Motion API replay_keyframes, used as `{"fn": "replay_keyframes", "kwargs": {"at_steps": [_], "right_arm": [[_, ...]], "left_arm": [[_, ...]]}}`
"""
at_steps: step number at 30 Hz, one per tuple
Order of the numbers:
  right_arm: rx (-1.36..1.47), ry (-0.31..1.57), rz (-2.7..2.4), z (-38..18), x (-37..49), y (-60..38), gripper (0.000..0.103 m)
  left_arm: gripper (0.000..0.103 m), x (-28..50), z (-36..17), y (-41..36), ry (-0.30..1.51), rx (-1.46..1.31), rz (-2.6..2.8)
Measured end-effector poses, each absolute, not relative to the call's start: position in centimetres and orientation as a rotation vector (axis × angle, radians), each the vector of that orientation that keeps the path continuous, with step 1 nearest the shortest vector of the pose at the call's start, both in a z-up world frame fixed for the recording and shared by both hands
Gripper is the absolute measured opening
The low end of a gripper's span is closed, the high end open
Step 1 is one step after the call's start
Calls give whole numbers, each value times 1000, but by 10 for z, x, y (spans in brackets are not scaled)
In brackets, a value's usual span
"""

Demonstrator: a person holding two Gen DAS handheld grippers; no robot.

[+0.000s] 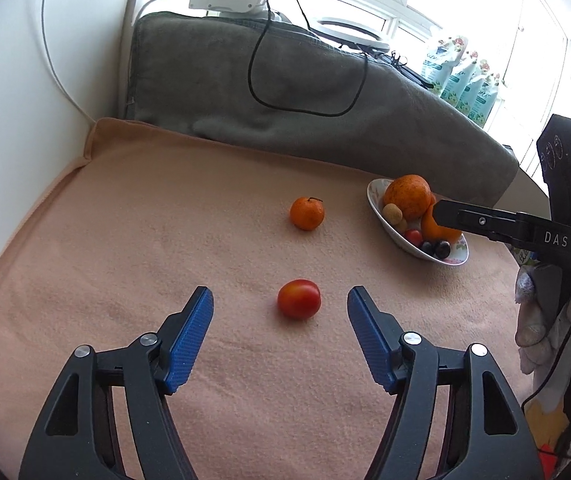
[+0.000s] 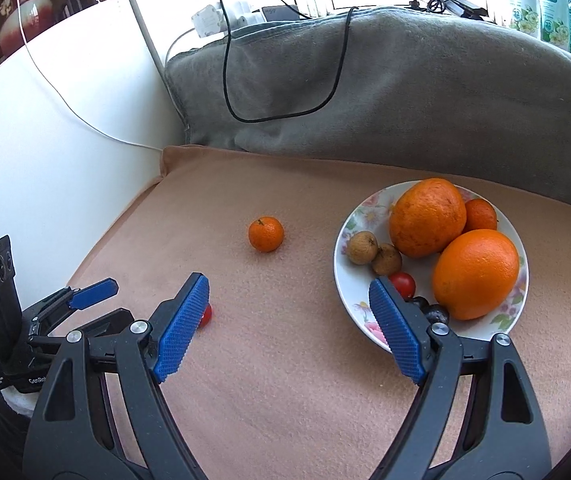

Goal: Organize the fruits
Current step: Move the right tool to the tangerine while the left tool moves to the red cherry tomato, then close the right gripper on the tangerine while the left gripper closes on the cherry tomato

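Peach blanket, left gripper open, empty

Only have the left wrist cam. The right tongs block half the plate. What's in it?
Observer: In the right wrist view, one big orange sits behind another, and a small mandarin is tucked behind both.
Operator: Are the right tongs carrying anything?
Observer: No. They're open, with nothing between the pads.
Operator: Any room on the plate for the red tomato?
Observer: Probably. There's a bare patch along its left side, by two brown fruits.
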State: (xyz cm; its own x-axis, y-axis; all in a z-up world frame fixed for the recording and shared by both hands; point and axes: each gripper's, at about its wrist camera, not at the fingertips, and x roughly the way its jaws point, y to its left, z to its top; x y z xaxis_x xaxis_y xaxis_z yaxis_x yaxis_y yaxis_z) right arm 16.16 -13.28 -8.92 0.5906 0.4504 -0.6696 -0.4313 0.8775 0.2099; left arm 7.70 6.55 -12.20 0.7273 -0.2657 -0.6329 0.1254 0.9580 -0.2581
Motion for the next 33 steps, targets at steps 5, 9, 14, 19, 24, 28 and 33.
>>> {"fn": "replay_keyframes", "kwargs": {"at_steps": [5,9,14,19,24,28,33], "right_arm": [[-17,796,541,-93,176,-107,84],[-36,831,545,-103,195,-91,72],[-63,868,534,-118,213,-73,62],[-74,895,524,-129,226,-63,58],[-78,917,518,-137,238,-56,53],[-88,940,512,-145,244,-52,51],[-92,952,503,-150,253,-47,49]], "left_arm": [[61,84,-132,60,752,-230,-258],[57,91,-139,55,771,-245,-280],[53,99,-146,51,791,-256,-285],[50,102,-151,48,808,-255,-292],[47,105,-156,49,824,-257,-282],[47,108,-158,47,833,-257,-282],[42,111,-160,47,843,-254,-279]]}}
